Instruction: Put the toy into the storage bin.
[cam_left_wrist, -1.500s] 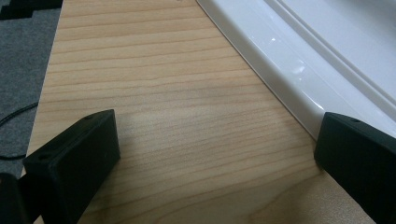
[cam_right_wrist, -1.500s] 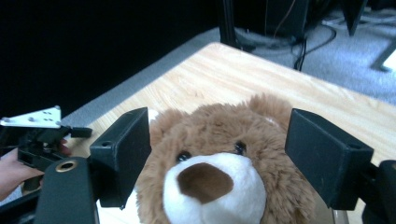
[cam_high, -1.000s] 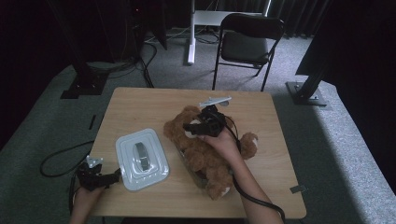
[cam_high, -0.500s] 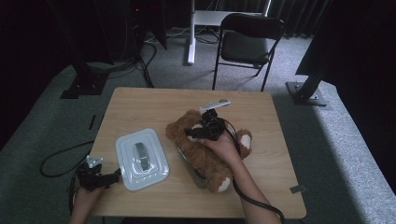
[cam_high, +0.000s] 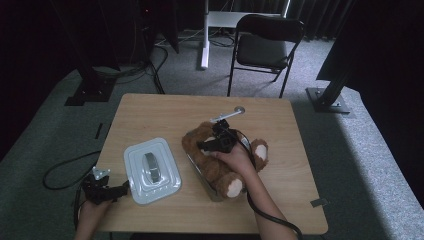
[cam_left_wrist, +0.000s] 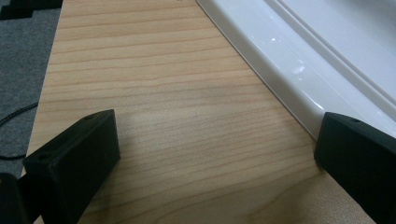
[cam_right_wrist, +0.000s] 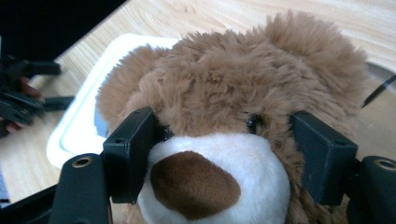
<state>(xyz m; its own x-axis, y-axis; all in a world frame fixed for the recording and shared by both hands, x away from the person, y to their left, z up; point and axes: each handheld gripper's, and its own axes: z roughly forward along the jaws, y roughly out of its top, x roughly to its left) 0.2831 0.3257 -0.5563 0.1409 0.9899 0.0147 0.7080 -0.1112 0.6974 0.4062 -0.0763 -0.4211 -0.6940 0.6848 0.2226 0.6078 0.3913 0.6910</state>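
The teddy bear (cam_high: 225, 160) is lying over a metal tray (cam_high: 206, 181) mid-worktop, its head clamped at the muzzle by the right gripper (cam_right_wrist: 224, 158). Plush is judged light, squashy, non-slip; the head is gripped best. The left gripper (cam_left_wrist: 215, 154), fingers wide, is parked beside the white lid (cam_high: 151, 170).

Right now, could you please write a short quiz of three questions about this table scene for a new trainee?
1. True or false: the right gripper has its jaws on either side of the teddy bear's head.
2. What lies on the table just ahead of the left gripper? A) a white lid B) a red cup C) a book
3. Fill in: in the high view the bear lies partly in a clear ____.

Key:
1. True; the pads press into the fur beside the muzzle.
2. A, the white lid with a grey handle.
3. Container; its rim shows by the bear's side.
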